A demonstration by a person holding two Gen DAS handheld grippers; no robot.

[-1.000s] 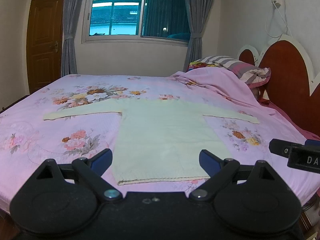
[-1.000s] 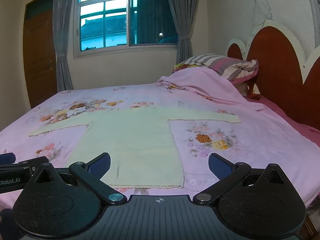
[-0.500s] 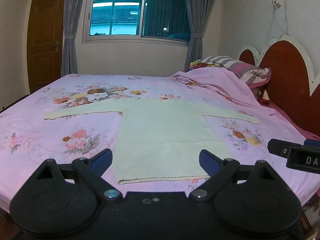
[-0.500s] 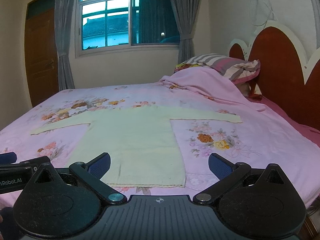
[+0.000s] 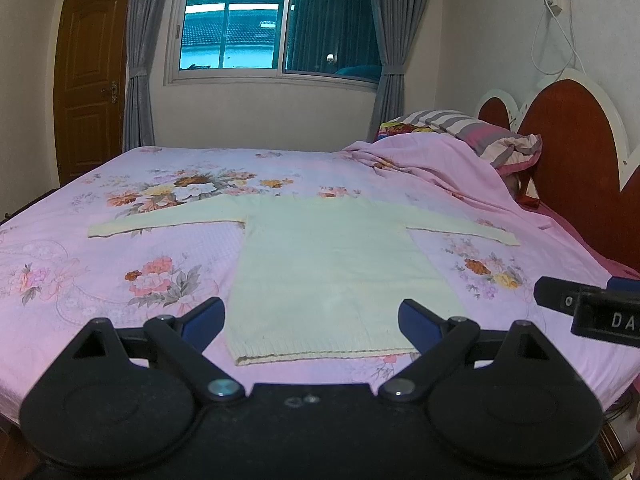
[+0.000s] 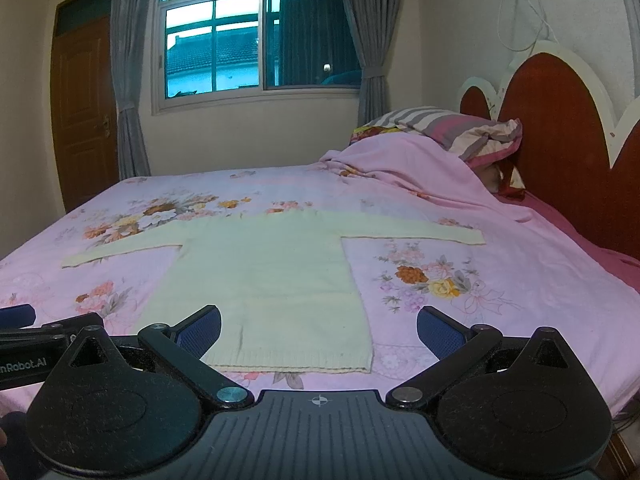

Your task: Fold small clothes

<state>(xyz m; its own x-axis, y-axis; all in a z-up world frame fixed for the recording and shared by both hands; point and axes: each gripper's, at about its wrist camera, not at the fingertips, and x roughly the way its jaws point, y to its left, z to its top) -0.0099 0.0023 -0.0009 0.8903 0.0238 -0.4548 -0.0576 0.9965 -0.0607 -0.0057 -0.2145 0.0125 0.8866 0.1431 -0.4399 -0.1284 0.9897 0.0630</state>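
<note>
A pale cream long-sleeved sweater (image 5: 332, 264) (image 6: 272, 276) lies flat on the bed, both sleeves spread out sideways and its hem toward me. My left gripper (image 5: 310, 318) is open, held above the near bed edge just short of the hem, with nothing between its blue pads. Held open too, my right gripper (image 6: 318, 332) hovers near the hem's right corner. Each gripper shows at the edge of the other's view: the right gripper (image 5: 588, 308) and the left gripper (image 6: 36, 340).
The bed has a pink floral sheet (image 5: 120, 248). A bunched pink blanket (image 5: 436, 168) and a striped pillow (image 5: 480, 132) lie at the far right by the red headboard (image 5: 576, 160). Behind are a window (image 5: 276, 20) with grey curtains and a wooden door (image 5: 88, 76).
Both views have drifted very slightly; the sweater lies as before and both grippers stay open.
</note>
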